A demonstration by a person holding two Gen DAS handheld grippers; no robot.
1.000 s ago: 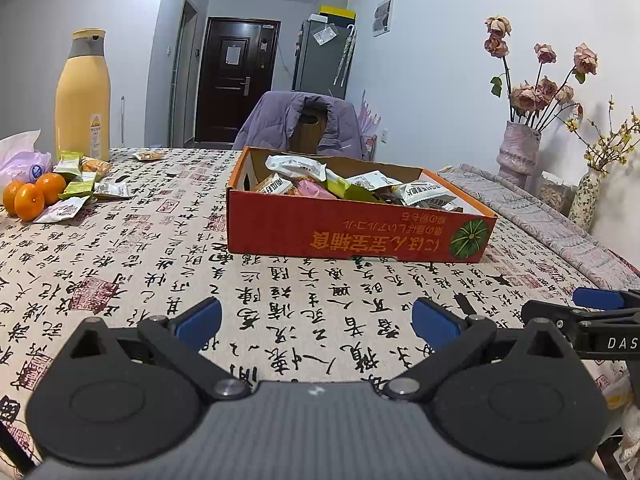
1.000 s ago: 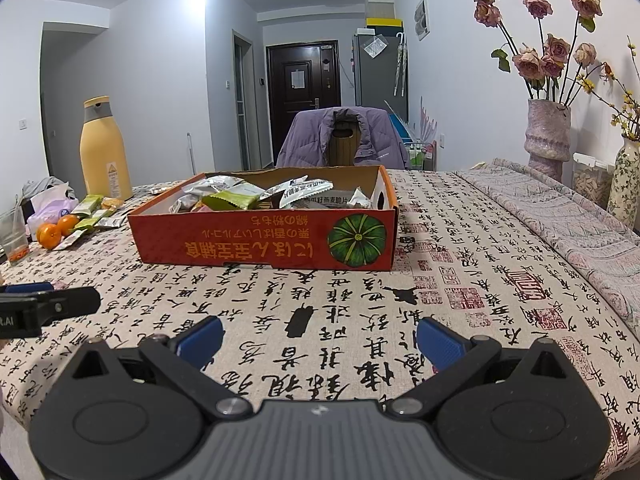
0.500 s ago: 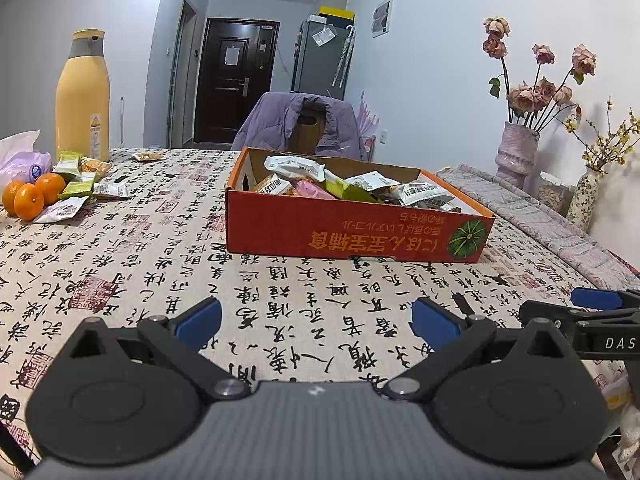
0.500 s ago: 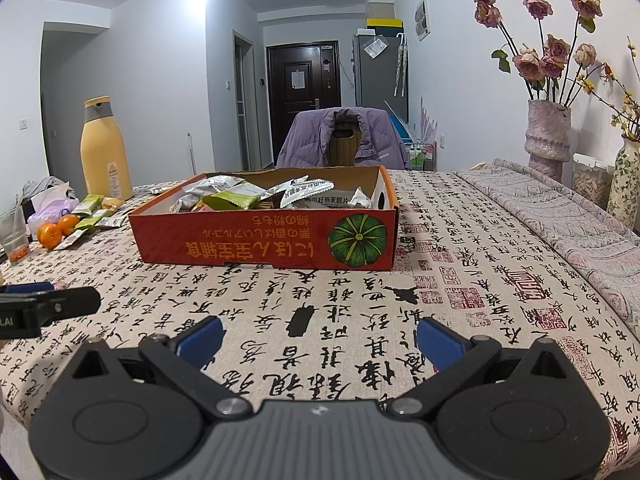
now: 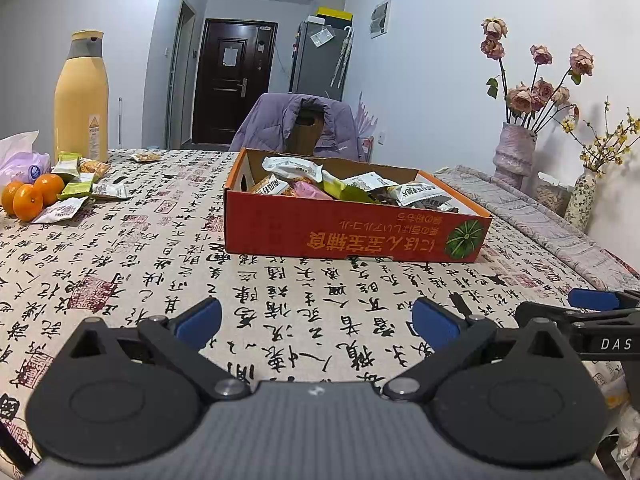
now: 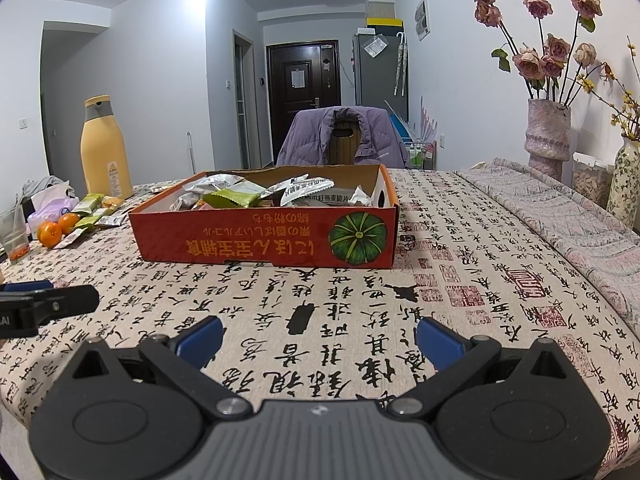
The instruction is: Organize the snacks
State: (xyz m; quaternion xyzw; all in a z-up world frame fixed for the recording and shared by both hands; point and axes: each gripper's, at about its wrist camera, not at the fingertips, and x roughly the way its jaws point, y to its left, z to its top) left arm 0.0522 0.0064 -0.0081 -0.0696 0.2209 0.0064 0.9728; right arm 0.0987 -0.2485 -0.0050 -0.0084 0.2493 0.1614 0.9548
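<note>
A red cardboard box with several snack packets in it stands mid-table; it also shows in the right wrist view. Loose snack packets lie at the far left of the table, also seen in the right wrist view. My left gripper is open and empty, low over the cloth in front of the box. My right gripper is open and empty, also short of the box. Each gripper's tip shows in the other's view: the right gripper and the left gripper.
Oranges and a tall yellow bottle stand at the far left, with a plastic cup. Vases of dried flowers stand at the right on a folded cloth. A chair with a purple jacket stands behind the table.
</note>
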